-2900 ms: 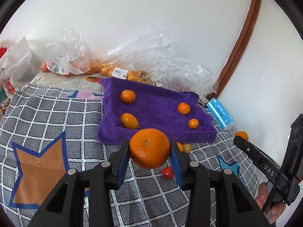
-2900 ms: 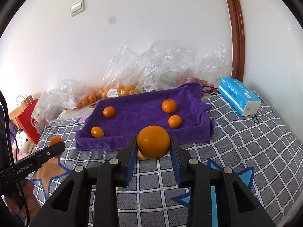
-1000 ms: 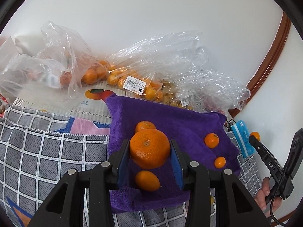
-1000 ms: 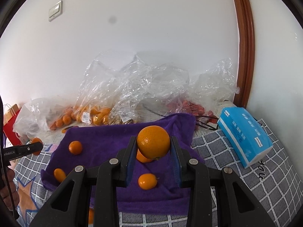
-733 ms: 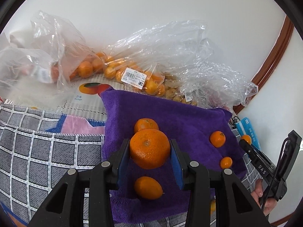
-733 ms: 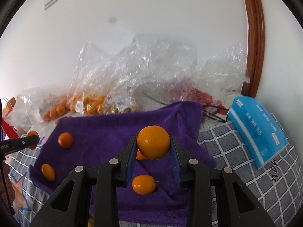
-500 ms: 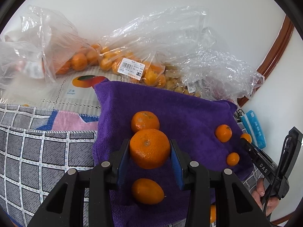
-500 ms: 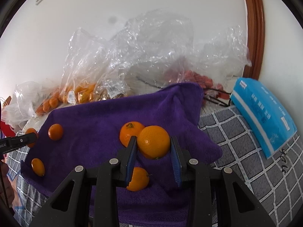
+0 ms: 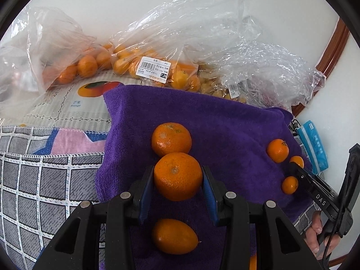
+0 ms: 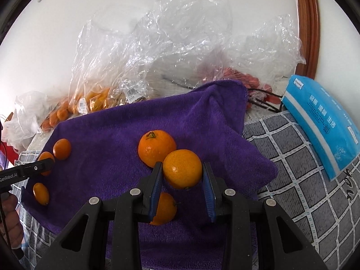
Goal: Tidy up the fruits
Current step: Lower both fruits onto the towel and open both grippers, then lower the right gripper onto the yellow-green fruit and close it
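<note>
Mandarins fill both tools. The left tool (image 9: 178, 180) pinches a dimpled mandarin (image 9: 177, 176) between its blue pads, held over the purple towel (image 9: 225, 121), just in front of a loose mandarin (image 9: 171, 139) lying on that towel; an oval kumquat (image 9: 174, 236) lies on the towel nearer the camera. The right tool (image 10: 182, 175) pinches a smoother orange (image 10: 182, 168) over the same towel — close beside a stemmed mandarin (image 10: 155, 147), with a small mandarin (image 10: 164, 208) below the left pad. Toward the towel's right edge, in the left view, sit two more small fruits (image 9: 277, 150). Behind the towel lie clear plastic bags (image 9: 157, 67) of citrus; right of it, a blue tissue pack (image 10: 324, 121) rests on the grey checked cloth (image 10: 292, 148).
</note>
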